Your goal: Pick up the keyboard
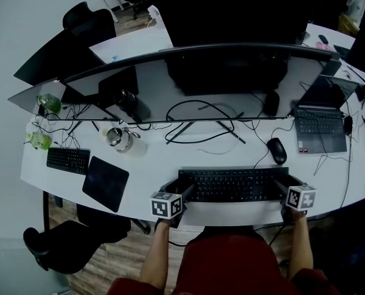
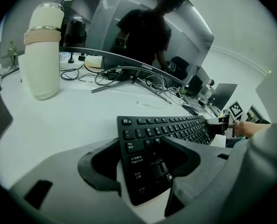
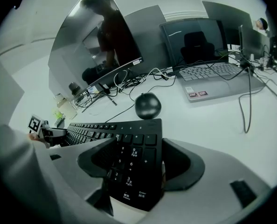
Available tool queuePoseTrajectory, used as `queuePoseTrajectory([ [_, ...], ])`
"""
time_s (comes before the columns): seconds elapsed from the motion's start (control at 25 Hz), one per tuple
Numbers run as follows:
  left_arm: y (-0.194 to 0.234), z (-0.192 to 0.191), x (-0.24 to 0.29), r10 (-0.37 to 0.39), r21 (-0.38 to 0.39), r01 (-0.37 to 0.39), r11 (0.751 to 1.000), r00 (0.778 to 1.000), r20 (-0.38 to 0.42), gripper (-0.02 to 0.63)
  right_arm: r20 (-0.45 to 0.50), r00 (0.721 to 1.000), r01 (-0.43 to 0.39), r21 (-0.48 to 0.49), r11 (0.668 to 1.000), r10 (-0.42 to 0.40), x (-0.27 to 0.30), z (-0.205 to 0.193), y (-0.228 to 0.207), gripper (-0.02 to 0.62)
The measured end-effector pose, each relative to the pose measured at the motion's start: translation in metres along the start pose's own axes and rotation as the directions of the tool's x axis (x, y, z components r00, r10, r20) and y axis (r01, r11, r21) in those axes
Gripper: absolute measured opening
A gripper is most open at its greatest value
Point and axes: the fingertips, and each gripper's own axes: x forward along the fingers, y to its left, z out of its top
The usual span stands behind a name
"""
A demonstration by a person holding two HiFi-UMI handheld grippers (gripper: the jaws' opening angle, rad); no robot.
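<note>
A black keyboard (image 1: 231, 185) lies along the front edge of the white desk (image 1: 152, 165). My left gripper (image 1: 185, 192) stands at its left end and my right gripper (image 1: 279, 186) at its right end. In the left gripper view the Tab, Caps Lock and Shift end of the keyboard (image 2: 176, 127) sits between the spread jaws of the left gripper (image 2: 143, 167), with a strip of white desk showing beside one jaw. In the right gripper view the number-pad end of the keyboard (image 3: 129, 134) lies between the jaws of the right gripper (image 3: 134, 164). Both grippers are open.
Just behind the keyboard's right end sits a black mouse (image 1: 277, 150) with its cable. An open laptop (image 1: 319, 128) is at the right, and a wide curved monitor (image 1: 188, 72) with loose cables (image 1: 198, 125) is behind. To the left are a white bottle (image 2: 43, 50), a dark pad (image 1: 105, 182) and a second keyboard (image 1: 68, 160).
</note>
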Motion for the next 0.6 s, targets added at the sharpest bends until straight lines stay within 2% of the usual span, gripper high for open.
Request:
queuePoseTrajectory([
  [0.6,0.0007,0.0035,-0.0079,0.028,0.003,-0.028,1.0,1.0,0.011,0.278,0.067,0.998,-0.014,0.004,1.0,0.014,-0.0088,0.0043,0.0065,0.287],
])
